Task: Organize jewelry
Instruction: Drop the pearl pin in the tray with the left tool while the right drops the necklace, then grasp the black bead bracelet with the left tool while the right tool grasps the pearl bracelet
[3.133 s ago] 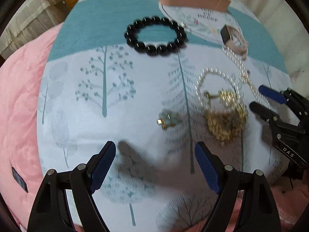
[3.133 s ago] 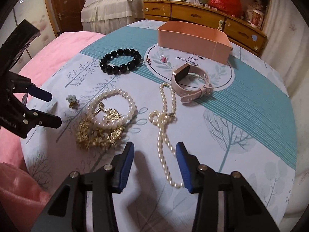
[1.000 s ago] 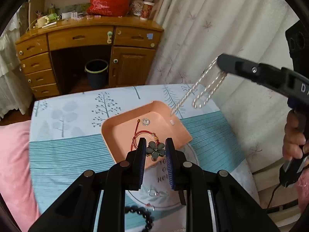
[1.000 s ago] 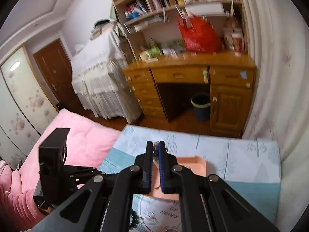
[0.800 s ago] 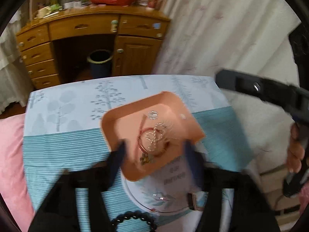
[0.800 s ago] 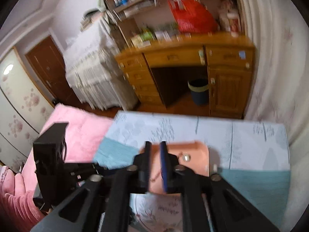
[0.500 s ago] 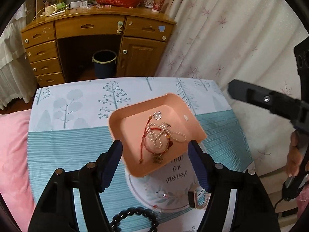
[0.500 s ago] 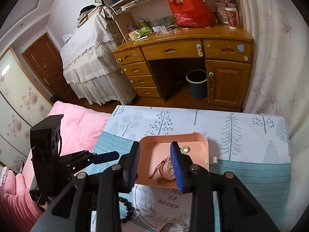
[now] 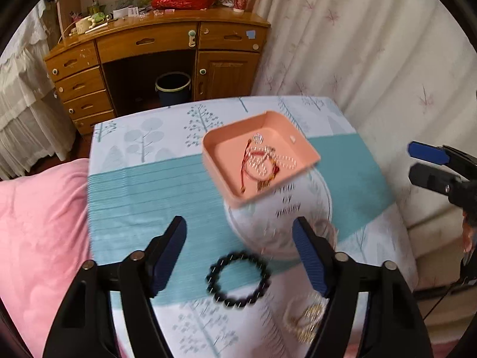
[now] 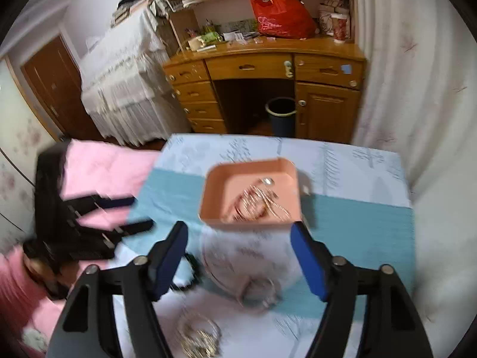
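A pink tray [image 9: 310,156] [image 10: 208,208] sits on the tree-print cloth and holds a red cord bracelet [image 9: 250,167], a pearl strand [image 9: 283,161] and a small ring [image 9: 257,138]. My left gripper [image 9: 240,253] is open and empty, above and short of the tray. A black bead bracelet [image 9: 238,280] lies below it. My right gripper [image 10: 238,258] is open and empty, also short of the tray. A pink watch [image 10: 259,294] and a gold and pearl pile [image 10: 198,337] [image 9: 307,319] lie on the cloth near it.
A wooden desk [image 9: 167,47] with a dark bin [image 9: 173,85] under it stands behind the table. A curtain [image 9: 357,44] hangs at the right. A pink quilt [image 9: 38,223] lies at the left. A small flower brooch [image 10: 32,338] lies at the bottom left.
Both grippers have opened wide and pulled back and down from the tray. The pearl strand and the flower piece that they held a second ago now lie in the tray.
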Demonstrator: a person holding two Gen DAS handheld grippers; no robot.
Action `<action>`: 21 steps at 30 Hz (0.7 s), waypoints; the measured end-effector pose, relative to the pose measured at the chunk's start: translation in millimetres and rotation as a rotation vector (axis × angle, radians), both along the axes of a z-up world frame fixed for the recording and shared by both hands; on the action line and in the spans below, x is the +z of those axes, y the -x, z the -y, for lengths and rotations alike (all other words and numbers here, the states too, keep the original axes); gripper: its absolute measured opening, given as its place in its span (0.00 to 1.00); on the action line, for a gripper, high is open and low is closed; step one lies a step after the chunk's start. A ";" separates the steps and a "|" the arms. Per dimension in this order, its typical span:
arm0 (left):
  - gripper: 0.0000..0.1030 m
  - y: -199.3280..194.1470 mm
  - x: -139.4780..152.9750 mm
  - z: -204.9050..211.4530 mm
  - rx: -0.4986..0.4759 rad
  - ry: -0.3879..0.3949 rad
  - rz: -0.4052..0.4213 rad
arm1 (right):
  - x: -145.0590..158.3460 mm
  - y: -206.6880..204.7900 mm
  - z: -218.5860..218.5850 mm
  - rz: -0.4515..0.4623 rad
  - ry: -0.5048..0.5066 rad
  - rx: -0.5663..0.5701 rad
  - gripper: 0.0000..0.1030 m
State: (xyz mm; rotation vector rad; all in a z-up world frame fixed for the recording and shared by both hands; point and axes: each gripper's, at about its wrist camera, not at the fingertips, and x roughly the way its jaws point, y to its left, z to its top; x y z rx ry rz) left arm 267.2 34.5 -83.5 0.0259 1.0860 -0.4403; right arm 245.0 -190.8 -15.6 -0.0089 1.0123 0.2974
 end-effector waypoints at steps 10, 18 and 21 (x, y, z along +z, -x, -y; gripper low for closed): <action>0.77 46.1 -17.6 -14.0 -0.081 -0.088 -0.093 | -44.1 104.2 -8.9 -0.084 0.084 -0.018 0.72; 0.77 55.4 -67.5 -24.9 -0.094 -0.166 -0.201 | -97.3 164.4 -33.8 -0.057 0.075 -0.022 0.72; 0.77 49.9 -82.9 -28.0 -0.074 -0.159 -0.230 | -118.5 178.5 -52.5 -0.032 0.112 -0.014 0.72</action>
